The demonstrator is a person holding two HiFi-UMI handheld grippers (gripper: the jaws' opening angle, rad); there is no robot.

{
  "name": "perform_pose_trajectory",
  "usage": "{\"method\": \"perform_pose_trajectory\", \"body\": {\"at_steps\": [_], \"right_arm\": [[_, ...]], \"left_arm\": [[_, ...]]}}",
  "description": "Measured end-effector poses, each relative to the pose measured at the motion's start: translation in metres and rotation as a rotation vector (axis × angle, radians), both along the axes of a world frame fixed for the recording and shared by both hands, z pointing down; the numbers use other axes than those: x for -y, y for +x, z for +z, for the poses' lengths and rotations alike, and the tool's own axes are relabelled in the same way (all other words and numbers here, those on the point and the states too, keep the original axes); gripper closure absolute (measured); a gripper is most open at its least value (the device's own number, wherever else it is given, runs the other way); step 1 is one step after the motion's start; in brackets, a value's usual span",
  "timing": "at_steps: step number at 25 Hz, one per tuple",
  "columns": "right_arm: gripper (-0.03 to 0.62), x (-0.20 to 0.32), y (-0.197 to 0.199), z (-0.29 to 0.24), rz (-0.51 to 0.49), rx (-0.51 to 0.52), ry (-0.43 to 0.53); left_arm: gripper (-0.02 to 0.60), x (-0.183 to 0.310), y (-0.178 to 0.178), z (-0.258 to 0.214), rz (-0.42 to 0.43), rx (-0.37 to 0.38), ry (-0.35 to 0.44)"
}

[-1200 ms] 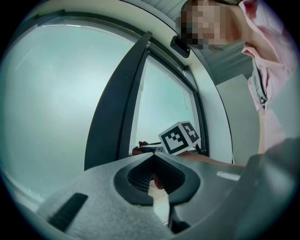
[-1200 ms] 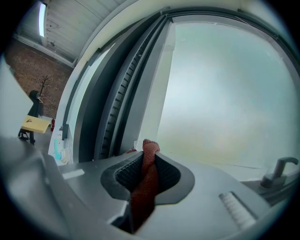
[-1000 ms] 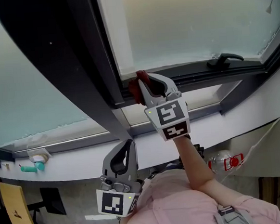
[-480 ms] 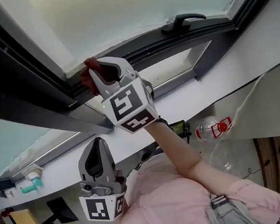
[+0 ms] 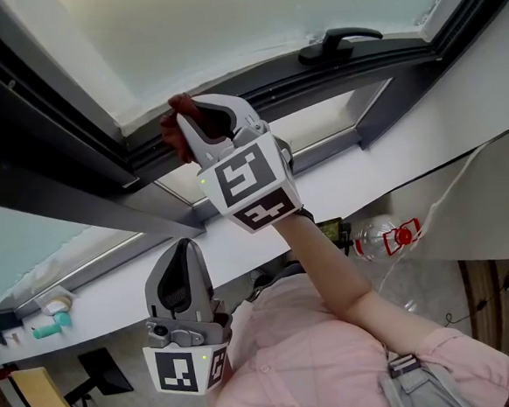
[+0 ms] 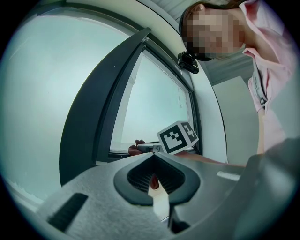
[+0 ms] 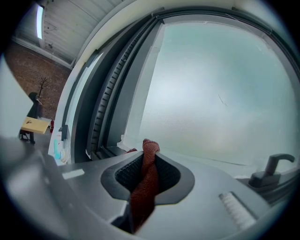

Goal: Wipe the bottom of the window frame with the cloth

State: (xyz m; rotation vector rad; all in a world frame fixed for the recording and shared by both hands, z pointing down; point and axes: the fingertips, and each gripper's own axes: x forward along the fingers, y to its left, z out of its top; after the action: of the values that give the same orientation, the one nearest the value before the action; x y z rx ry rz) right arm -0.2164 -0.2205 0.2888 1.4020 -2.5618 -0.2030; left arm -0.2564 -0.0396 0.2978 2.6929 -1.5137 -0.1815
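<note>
Right gripper raised to the bottom rail of the dark grey window frame, jaws clenched on a rust-red woven cloth, cloth's bunched end at the rail under the frosted pane, left gripper low beside the pink shirt, jaws closed together, holding nothing

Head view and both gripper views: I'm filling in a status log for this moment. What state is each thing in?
right tongs: shut on the cloth, tip up at the window frame.
cloth: bunched, clamped between the jaws, its end against the frame's bottom rail.
left tongs: shut, empty, held low, away from the window.
window handle: lying flat along the frame.
</note>
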Motion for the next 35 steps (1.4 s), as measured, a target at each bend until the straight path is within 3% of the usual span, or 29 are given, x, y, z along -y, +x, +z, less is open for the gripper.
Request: {"method": "perform_pose_trajectory", "body": {"at_steps": [15,35], "right_arm": [[0.530,0.002,0.025,-0.003,-0.074,-0.013,-0.027],[0.530,0.008,0.049,0.002,-0.033,-0.029,-0.056]], "left_arm": [[0.584,0.000,0.021,-0.002,0.005,-0.006,0.007],[0.584,0.007,0.019,0.002,0.023,-0.025,-0.001]]}}
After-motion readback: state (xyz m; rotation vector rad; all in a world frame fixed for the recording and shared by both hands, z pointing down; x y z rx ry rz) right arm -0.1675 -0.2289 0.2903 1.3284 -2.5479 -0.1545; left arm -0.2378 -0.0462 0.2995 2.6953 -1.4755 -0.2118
